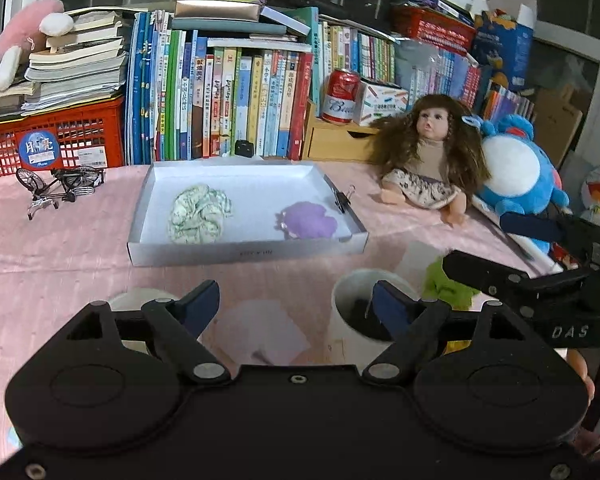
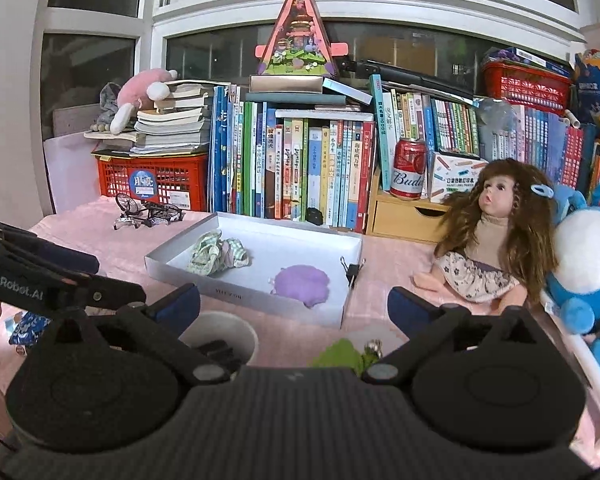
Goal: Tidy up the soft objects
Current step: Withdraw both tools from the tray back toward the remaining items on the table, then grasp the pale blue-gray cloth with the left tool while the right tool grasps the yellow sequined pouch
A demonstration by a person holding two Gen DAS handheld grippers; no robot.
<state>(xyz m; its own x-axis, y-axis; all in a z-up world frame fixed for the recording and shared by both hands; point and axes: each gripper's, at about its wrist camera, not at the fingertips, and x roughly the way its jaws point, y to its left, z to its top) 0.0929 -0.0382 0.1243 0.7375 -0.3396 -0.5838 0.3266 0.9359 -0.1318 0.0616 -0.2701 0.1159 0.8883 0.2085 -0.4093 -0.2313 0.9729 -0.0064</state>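
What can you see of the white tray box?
The white tray box is a shallow, open rectangular lid or tray, cardboard by the look, lying flat on the pink tablecloth. Inside lie a crumpled green patterned cloth on the left and a purple soft piece on the right. A black binder clip grips its right wall.

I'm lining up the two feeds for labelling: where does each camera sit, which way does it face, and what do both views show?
Left wrist: sits on the left gripper, facing across the pink table toward the white tray and bookshelf; its own open fingers show, with the right gripper entering at right.
Right wrist: sits on the right gripper, facing the same way from further right; its open fingers show, left gripper at left.
Shared: tray, purple soft item, green cloth, doll, white cup.
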